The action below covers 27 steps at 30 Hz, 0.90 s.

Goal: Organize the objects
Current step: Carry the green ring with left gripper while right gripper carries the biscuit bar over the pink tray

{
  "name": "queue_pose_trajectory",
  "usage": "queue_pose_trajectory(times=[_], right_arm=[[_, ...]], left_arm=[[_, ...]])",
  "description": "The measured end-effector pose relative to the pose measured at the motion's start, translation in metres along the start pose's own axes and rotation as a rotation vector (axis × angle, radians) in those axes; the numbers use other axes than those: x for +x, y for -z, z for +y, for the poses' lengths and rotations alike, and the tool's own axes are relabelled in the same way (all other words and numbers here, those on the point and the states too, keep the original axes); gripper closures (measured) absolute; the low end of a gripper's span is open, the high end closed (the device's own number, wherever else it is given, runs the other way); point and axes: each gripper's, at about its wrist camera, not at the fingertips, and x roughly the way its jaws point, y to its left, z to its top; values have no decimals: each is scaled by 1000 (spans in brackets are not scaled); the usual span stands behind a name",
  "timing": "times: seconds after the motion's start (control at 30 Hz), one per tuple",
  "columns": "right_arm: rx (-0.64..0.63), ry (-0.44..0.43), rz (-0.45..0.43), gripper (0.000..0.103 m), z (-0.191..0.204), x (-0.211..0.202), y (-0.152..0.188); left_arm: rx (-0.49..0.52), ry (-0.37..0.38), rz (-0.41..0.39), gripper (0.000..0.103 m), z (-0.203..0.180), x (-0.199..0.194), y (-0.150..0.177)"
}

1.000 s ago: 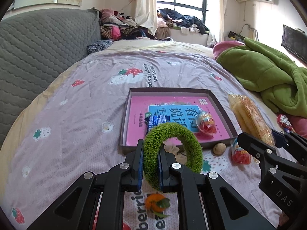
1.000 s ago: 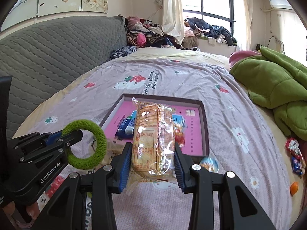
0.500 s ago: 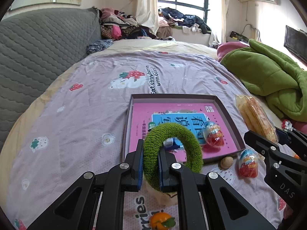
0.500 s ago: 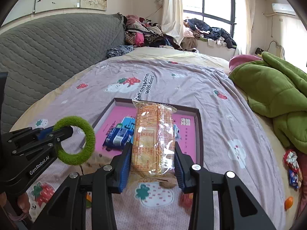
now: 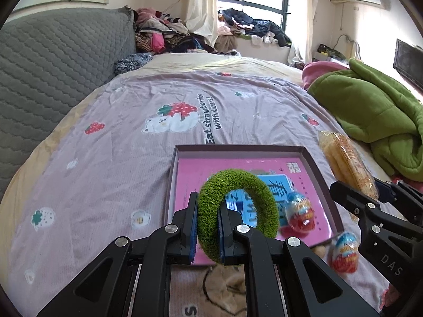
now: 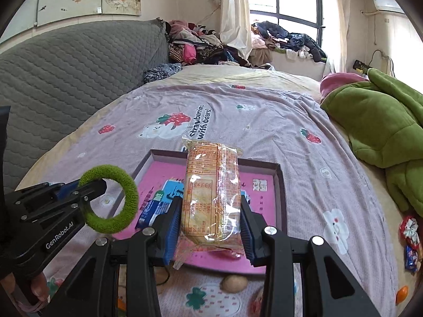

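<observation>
Bed: a lilac strawberry-print sheet (image 5: 127,142) covered it, with a grey quilted headboard (image 5: 53,74) on the left and a green blanket (image 5: 370,111) heaped at the right.
Tray: a shallow dark-walled box (image 5: 173,185) with a pink printed floor lay on the sheet, in front of both grippers.
Already in tray: a blue packet (image 6: 156,206) and one capsule toy egg (image 5: 300,214) sat on the pink floor.
Still outside: a second toy egg (image 5: 345,253) and a small round nut-like thing (image 6: 234,284) lay on the sheet just beside the near wall; a few wrapped sweets (image 6: 411,240) lay well apart at the right.
Right gripper (image 6: 211,227): its blue pads pinched a clear-wrapped biscuit pack (image 6: 211,192) by its near end, the pack jutting forward above the tray's middle.
Left gripper (image 5: 207,227): pressed nearly together on the rim of a fuzzy green ring (image 5: 238,208), which stood upright above the tray's near left part.
Step in hand: judged as carrying both things over the tray, neither yet set down.
Next move: probably lower each until it rests on bare pink floor, clear of the egg and the packet, then spread the jaws; the long pack wants laying flat, and the ring may roll if dropped on edge.
</observation>
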Motion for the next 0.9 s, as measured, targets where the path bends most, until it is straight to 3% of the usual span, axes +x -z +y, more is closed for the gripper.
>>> queue_pose_trajectory(times=[0.3, 0.5, 0.9], right_arm=[[-14, 27, 61, 63, -15, 44, -18], [-20, 15, 143, 63, -24, 78, -24], [7, 9, 297, 63, -34, 143, -24]], left_arm=[[44, -8, 58, 91, -6, 45, -23], [7, 55, 152, 91, -1, 80, -34], [9, 34, 234, 91, -5, 131, -47]])
